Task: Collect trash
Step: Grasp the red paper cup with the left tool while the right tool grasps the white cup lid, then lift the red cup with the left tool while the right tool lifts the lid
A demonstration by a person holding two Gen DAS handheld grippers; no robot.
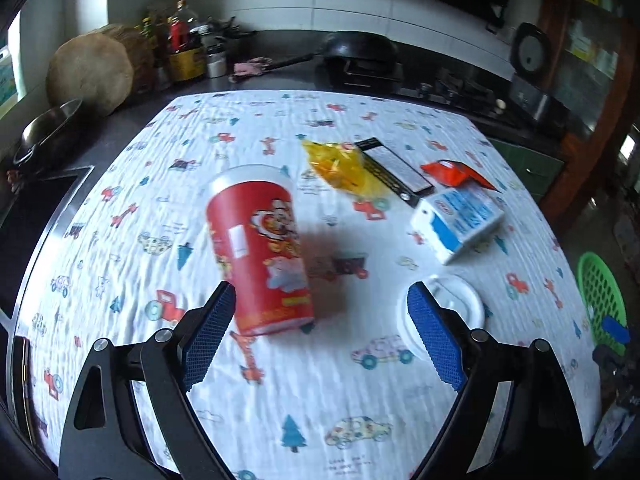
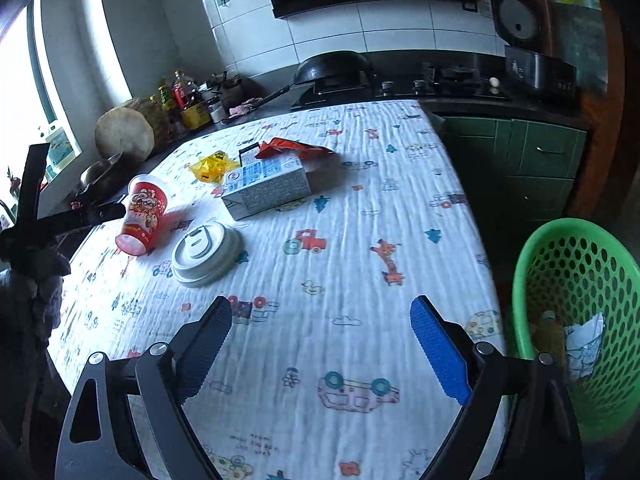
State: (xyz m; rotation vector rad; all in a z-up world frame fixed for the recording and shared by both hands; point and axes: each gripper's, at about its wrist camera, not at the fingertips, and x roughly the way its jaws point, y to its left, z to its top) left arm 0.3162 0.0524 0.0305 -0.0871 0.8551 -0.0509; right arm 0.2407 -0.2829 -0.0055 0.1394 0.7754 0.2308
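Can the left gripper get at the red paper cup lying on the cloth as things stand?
Probably yes. The left gripper is open and empty, and the red cup lies on its side just ahead between the jaws. Only the white lid sits close, beside the other jaw.

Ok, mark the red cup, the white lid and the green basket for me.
red cup point(image 1: 260, 256): left wrist view, printed side wall.
white lid point(image 2: 206, 252): right wrist view, flat top.
green basket point(image 2: 524, 280): right wrist view, left rim.
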